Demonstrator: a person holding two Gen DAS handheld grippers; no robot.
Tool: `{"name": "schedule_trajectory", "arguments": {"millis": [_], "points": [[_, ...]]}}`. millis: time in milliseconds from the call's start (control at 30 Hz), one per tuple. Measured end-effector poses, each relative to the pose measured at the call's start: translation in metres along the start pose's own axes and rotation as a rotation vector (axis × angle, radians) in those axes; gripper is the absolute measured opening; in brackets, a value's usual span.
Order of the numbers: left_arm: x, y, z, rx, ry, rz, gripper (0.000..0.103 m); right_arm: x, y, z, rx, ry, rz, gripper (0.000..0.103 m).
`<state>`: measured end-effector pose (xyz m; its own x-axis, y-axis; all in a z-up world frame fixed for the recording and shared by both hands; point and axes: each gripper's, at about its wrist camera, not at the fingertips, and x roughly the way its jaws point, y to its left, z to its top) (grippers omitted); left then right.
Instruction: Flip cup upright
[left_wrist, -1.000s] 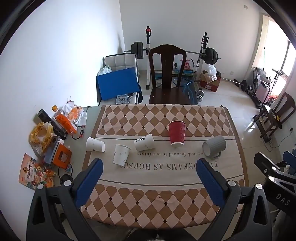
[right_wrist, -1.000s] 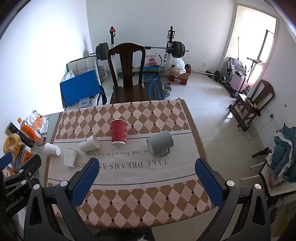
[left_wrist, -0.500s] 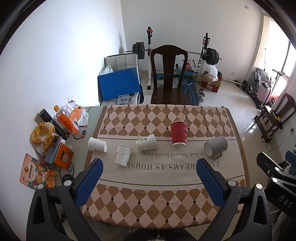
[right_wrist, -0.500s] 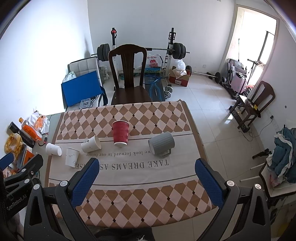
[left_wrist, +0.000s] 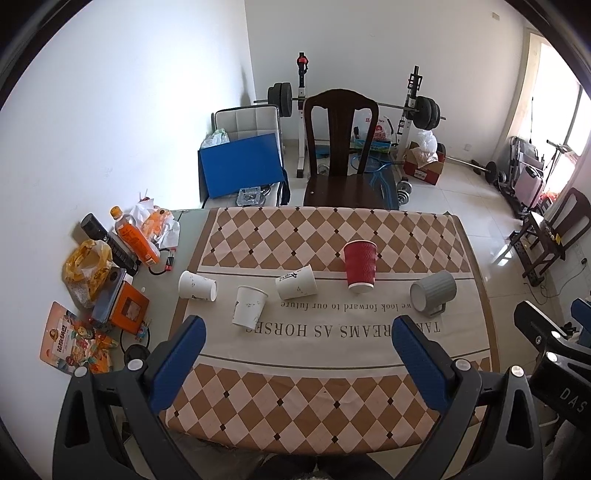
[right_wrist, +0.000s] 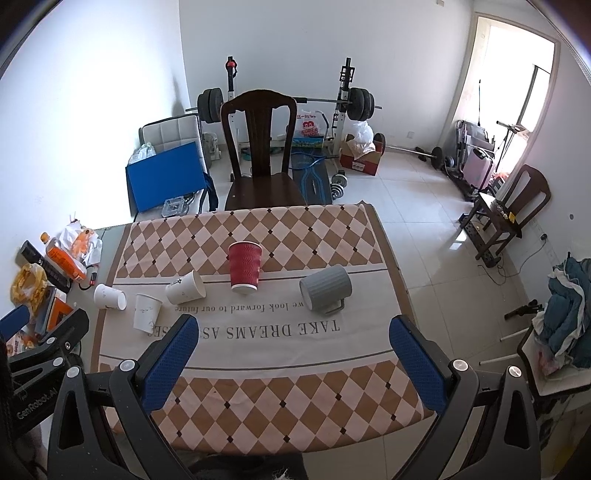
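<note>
**Cups in a row across the tablecloth**

A tablecloth (left_wrist: 332, 387) covers most of the table (left_wrist: 162, 295), leaving a bare strip on its left. Taking the paper cup (left_wrist: 360, 266) standing rim-down near the cloth's middle as landmark: a mug (left_wrist: 433, 297) lies on its side to its right, a little nearer the camera. To its left lie three more cups, first one on its side (left_wrist: 296, 282), then one rim-down (left_wrist: 249, 307), then one on its side (left_wrist: 197, 285) at the cloth's left edge. Behind the landmark cup, beyond the table, stands a chair (left_wrist: 341, 147). A bottle (left_wrist: 133, 237) lies far left on the bare strip.
</note>
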<state>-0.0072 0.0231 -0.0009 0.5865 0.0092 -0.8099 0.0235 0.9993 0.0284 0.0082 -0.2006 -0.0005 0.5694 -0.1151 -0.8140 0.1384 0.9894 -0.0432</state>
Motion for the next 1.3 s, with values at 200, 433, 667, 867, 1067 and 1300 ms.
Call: {"name": "schedule_trajectory", "arguments": {"millis": [200, 433, 667, 867, 1067, 1300], "points": [[-0.0008, -0.0002, 0.0009, 0.001, -0.001, 0.004, 0.103, -0.0005, 0.0001, 0.001, 0.001, -0.001, 0.002, 0.103], [-0.0009, -0.0007, 0.0007, 0.0, 0.0, 0.003, 0.103, -0.003, 0.0035, 0.0023, 0.0, -0.002, 0.002, 0.103], [0.0001, 0.0005, 0.0012, 0.001, -0.001, 0.003, 0.103, -0.0033, 0.0024, 0.0009, 0.0, -0.005, 0.002, 0.103], [-0.0015, -0.0025, 0.001, -0.001, -0.004, 0.005, 0.103, -0.0037, 0.0015, 0.0007, 0.0, -0.005, 0.003, 0.103], [-0.0013, -0.0017, 0.0014, 0.0, -0.002, 0.003, 0.103, -0.0058, 0.0091, 0.0036, 0.001, -0.007, 0.003, 0.103], [-0.0011, -0.0027, 0.0004, 0.0, -0.006, 0.002, 0.103, -0.0073, 0.0084, 0.0028, -0.002, -0.007, 0.003, 0.103]]}}
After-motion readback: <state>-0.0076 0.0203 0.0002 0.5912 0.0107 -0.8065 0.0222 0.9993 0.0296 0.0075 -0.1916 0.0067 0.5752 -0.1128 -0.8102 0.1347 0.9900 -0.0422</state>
